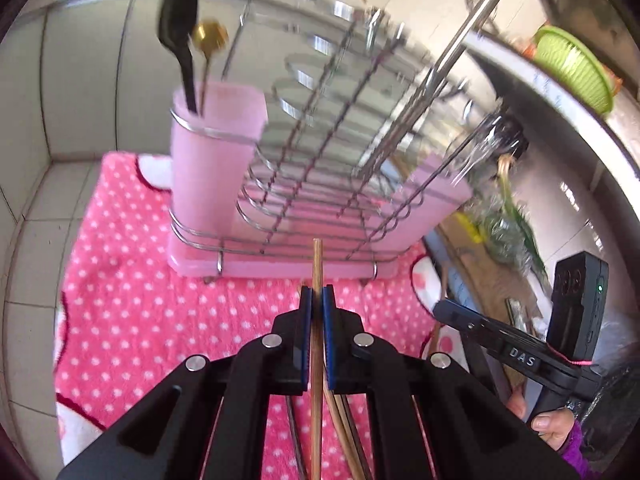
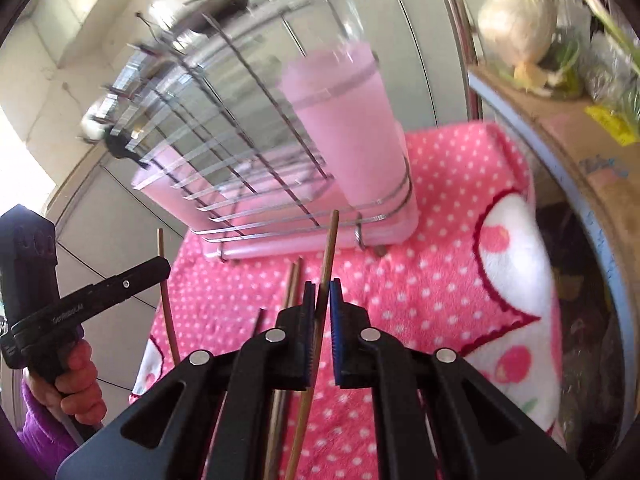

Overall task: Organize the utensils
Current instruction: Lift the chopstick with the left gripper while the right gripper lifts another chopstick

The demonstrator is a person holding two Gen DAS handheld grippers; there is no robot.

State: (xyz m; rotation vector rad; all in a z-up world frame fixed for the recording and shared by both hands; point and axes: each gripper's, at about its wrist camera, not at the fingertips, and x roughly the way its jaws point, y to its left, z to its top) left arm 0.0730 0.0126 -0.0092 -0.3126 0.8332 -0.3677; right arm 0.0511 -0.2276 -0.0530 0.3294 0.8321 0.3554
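Two chopsticks are being carried, one pinched lengthwise in each closed gripper: left gripper is gripping a chopstick, right gripper another chopstick, both pointing toward the pink holder, nearer the left.

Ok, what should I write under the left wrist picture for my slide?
Left gripper pinching a chopstick in front of the pink drying rack on a dotted pink towel.
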